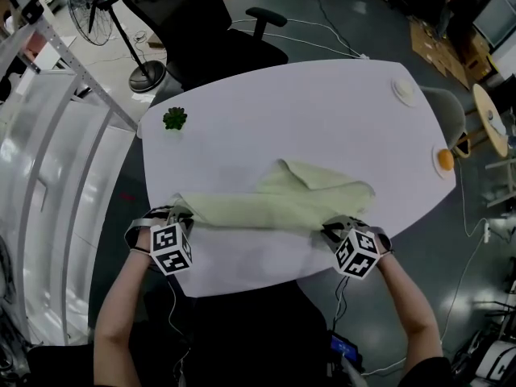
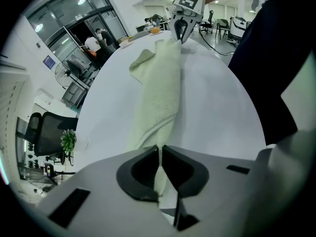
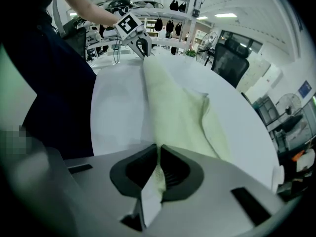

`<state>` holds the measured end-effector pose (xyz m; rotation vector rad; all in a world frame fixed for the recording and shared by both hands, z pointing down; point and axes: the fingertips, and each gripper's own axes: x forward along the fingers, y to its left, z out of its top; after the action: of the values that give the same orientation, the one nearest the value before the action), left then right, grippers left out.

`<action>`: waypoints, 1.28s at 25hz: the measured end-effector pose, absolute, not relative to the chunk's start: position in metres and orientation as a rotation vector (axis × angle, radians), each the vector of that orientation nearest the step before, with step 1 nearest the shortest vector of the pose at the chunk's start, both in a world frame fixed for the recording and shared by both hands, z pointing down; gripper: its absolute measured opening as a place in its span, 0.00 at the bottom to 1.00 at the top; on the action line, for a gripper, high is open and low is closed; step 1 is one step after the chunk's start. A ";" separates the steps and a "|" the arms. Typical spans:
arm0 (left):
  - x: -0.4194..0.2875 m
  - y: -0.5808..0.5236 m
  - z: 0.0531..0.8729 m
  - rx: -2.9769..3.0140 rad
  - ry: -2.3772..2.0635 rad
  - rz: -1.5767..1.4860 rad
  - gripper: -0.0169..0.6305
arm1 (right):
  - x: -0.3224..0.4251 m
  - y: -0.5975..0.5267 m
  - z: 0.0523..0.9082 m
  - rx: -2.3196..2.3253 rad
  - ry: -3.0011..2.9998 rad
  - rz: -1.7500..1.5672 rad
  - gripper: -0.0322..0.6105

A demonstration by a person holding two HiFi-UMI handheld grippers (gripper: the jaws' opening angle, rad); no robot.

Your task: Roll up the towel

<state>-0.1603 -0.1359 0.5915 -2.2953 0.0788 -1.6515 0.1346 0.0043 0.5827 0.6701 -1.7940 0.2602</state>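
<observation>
A pale green towel (image 1: 278, 204) lies folded into a long band across the near half of the white table (image 1: 306, 111), with a loose flap raised at its far side. My left gripper (image 1: 179, 214) is shut on the towel's left near corner. In the left gripper view the cloth (image 2: 160, 93) runs from the pinching jaws away to the other gripper (image 2: 181, 27). My right gripper (image 1: 337, 230) is shut on the right near corner; the right gripper view shows the towel (image 3: 173, 110) clamped between the jaws and stretched toward the left gripper (image 3: 137, 38).
A small green plant (image 1: 175, 118) stands at the table's far left. A white disc (image 1: 404, 89) and an orange object (image 1: 445, 160) sit near the right edge. A black office chair (image 1: 197, 27) is behind the table, a fan (image 1: 113, 22) to its left.
</observation>
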 end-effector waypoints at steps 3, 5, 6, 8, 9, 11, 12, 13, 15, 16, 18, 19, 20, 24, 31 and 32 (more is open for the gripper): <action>-0.173 -0.131 0.591 -2.289 0.070 -1.664 0.08 | 0.122 0.010 0.579 0.653 -1.813 0.260 0.10; -0.185 -0.126 0.591 -2.290 0.065 -1.677 0.08 | 0.111 0.017 0.579 0.632 -1.828 0.261 0.10; -0.191 -0.123 0.591 -2.291 0.062 -1.686 0.08 | 0.104 0.021 0.579 0.620 -1.835 0.262 0.10; -0.206 -0.113 0.591 -2.296 0.051 -1.706 0.08 | 0.090 0.030 0.580 0.595 -1.850 0.267 0.10; -0.213 -0.107 0.591 -2.298 0.042 -1.715 0.08 | 0.083 0.036 0.581 0.582 -1.858 0.273 0.10; -0.226 -0.097 0.593 -2.292 0.023 -1.730 0.08 | 0.070 0.048 0.584 0.558 -1.875 0.285 0.10; -0.231 -0.093 0.595 -2.288 0.017 -1.734 0.08 | 0.063 0.054 0.587 0.545 -1.883 0.292 0.10; -0.235 -0.089 0.597 -2.289 0.014 -1.737 0.08 | 0.058 0.059 0.589 0.532 -1.888 0.298 0.10; -0.238 -0.084 0.603 -2.310 0.017 -1.742 0.08 | 0.050 0.067 0.596 0.514 -1.886 0.309 0.10; -0.237 -0.082 0.606 -2.322 0.018 -1.745 0.08 | 0.048 0.069 0.600 0.512 -1.881 0.314 0.10; -0.237 -0.077 0.612 -2.337 0.000 -1.766 0.10 | 0.047 0.069 0.607 0.517 -1.875 0.319 0.11; -0.237 -0.074 0.615 -2.346 -0.026 -1.785 0.17 | 0.047 0.068 0.608 0.524 -1.877 0.319 0.12; -0.238 -0.071 0.615 -2.356 -0.058 -1.807 0.28 | 0.048 0.066 0.606 0.534 -1.883 0.320 0.14; -0.235 -0.069 0.591 -2.382 -0.136 -1.822 0.45 | 0.062 0.057 0.581 0.632 -1.925 0.351 0.33; -0.131 -0.090 0.520 -2.472 -0.179 -1.498 0.41 | 0.151 0.036 0.542 0.923 -1.847 0.385 0.33; -0.109 -0.091 0.517 -2.465 -0.206 -1.451 0.40 | 0.168 0.035 0.545 0.961 -1.819 0.404 0.33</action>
<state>-0.1087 -0.0914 0.5168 -2.4653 -0.2065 -1.4514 0.1676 0.0345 0.5448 0.9608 -1.8194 0.4039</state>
